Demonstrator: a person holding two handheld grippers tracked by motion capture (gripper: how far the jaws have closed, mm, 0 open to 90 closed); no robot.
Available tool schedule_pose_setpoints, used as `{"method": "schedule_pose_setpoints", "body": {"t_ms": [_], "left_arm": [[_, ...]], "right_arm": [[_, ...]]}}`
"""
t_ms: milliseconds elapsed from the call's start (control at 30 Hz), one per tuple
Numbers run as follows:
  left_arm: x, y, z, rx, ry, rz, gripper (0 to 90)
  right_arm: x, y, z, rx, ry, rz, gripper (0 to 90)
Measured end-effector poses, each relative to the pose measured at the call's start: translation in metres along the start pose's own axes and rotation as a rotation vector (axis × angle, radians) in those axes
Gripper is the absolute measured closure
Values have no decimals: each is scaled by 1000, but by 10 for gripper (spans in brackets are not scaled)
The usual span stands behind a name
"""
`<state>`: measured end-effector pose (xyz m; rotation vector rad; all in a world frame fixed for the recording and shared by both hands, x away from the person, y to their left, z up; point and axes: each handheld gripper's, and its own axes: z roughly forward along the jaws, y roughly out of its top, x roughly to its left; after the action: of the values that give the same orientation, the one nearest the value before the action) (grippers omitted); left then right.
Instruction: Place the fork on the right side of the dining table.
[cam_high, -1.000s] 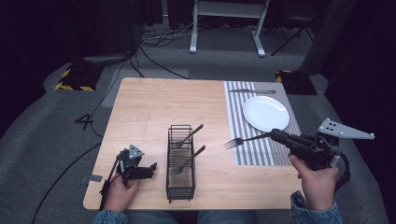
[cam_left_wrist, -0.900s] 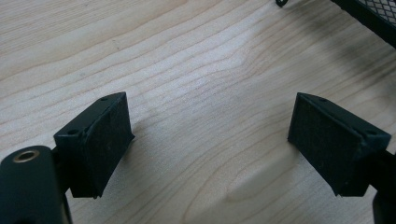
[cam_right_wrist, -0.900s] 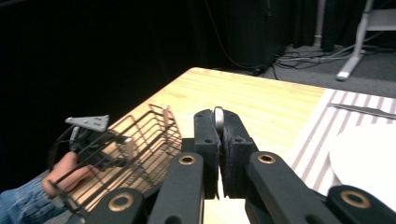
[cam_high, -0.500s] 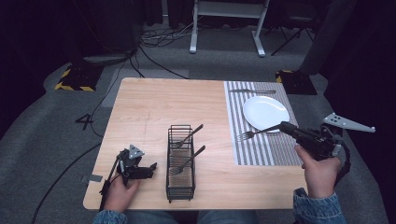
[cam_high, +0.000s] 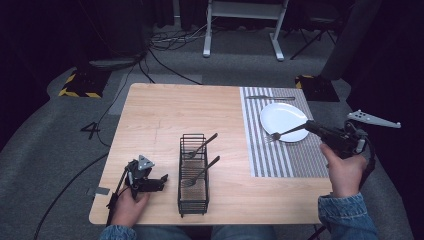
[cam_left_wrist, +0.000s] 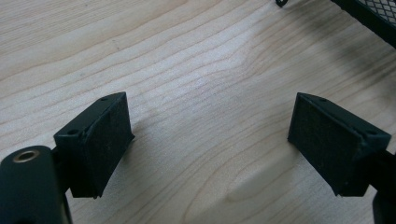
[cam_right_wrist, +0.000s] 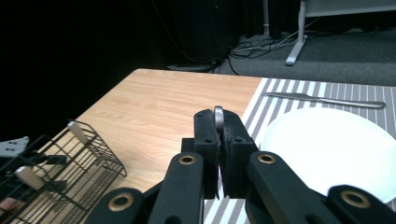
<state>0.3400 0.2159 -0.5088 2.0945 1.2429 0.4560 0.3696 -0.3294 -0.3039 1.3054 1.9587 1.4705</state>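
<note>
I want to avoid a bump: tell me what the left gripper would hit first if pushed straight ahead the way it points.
Probably the black wire basket: the left gripper rests open on the table, pointing toward the basket's near side. Height is unclear.

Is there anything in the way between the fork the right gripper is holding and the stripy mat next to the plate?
Nothing visible. The right gripper holds the silver metal fork over the near-left edge of the round white plate, and the grey striped placemat beside and below it lies bare.
</note>
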Motion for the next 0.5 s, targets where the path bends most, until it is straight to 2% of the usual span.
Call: {"method": "schedule_pose_setpoints", "body": {"t_ms": [267,500], "left_arm": [[0,0,0,0,0,0,134],[0,0,0,0,0,0,134]], "right_arm": [[-22,-2,28,64,-58,22,867],[-33,-11,47,102,-73,46,867]]}}
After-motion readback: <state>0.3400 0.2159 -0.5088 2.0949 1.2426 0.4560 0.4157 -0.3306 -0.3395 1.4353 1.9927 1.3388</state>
